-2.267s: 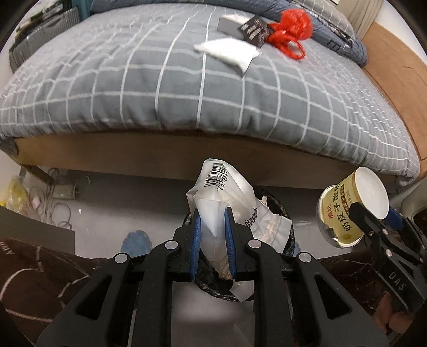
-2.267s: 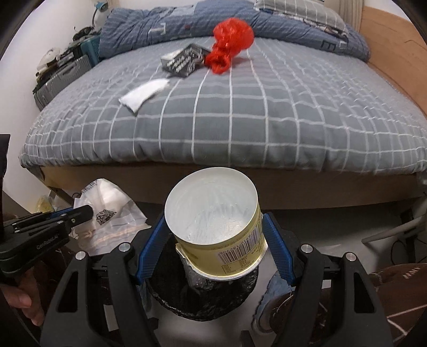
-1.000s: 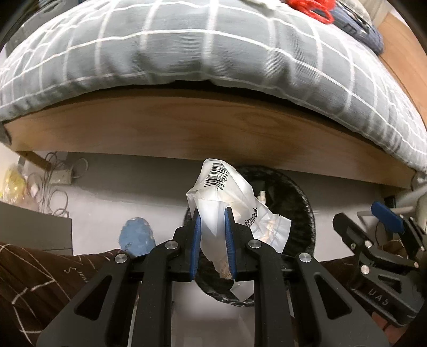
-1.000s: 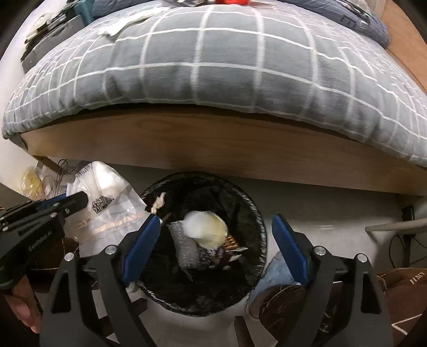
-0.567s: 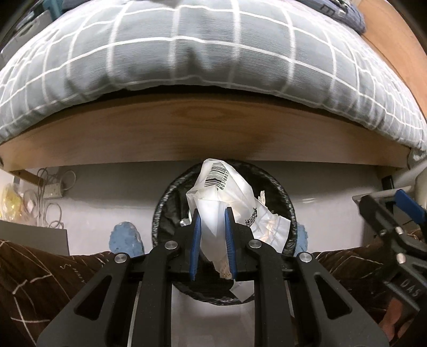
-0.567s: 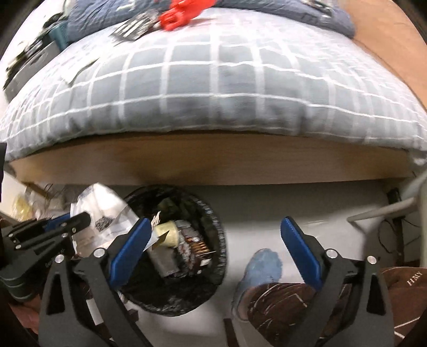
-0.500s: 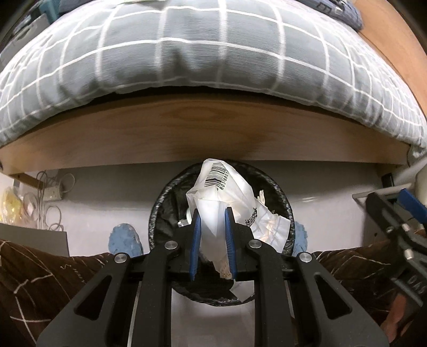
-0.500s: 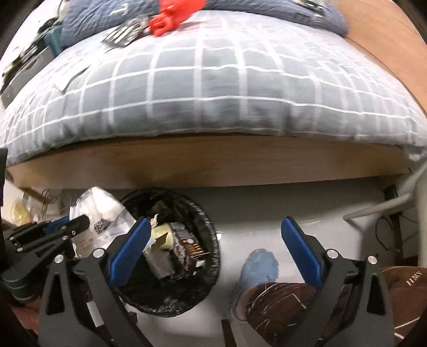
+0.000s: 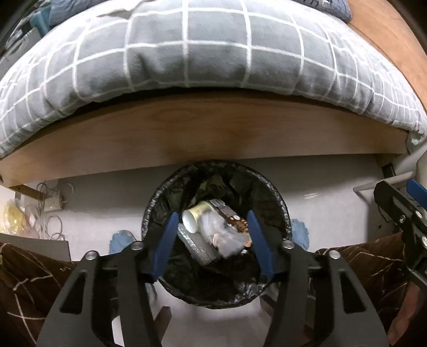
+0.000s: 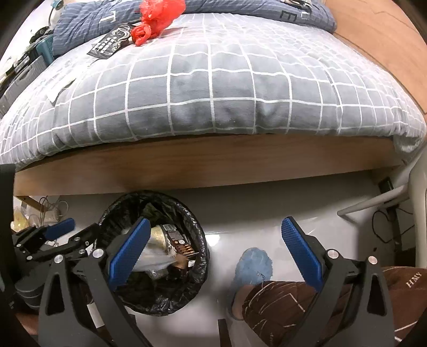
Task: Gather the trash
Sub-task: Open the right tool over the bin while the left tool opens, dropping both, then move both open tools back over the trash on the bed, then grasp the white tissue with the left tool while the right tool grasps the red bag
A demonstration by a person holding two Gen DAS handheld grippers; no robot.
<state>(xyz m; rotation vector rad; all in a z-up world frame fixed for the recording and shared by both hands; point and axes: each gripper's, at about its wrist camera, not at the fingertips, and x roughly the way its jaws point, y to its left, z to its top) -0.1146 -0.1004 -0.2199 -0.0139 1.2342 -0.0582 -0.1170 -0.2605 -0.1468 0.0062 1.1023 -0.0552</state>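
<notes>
A bin with a black liner (image 9: 277, 202) stands on the floor at the foot of the bed. My left gripper (image 9: 213, 245) hangs right over it, its jaws opening. The clear plastic bag (image 9: 221, 235) has left the pads and drops, blurred, onto the trash inside, beside the yellow cup (image 9: 193, 216). My right gripper (image 10: 214, 253) stands open and empty to the right of the bin (image 10: 194, 227), over the floor. On the bed lie a red plastic bag (image 10: 157, 16), a black packet (image 10: 109, 44) and a white paper (image 10: 58, 88).
The grey checked quilt (image 10: 226, 88) overhangs the wooden bed frame (image 10: 213, 168) behind the bin. A person's blue slippers (image 10: 253, 264) and brown trouser legs (image 10: 280, 301) flank the bin. Cables and a power strip (image 9: 50, 202) lie at the left; a chair leg (image 10: 373, 205) is at the right.
My left gripper has opened and let go of the plastic bag, which falls into the bin. My right gripper has drifted right, away from the bin.
</notes>
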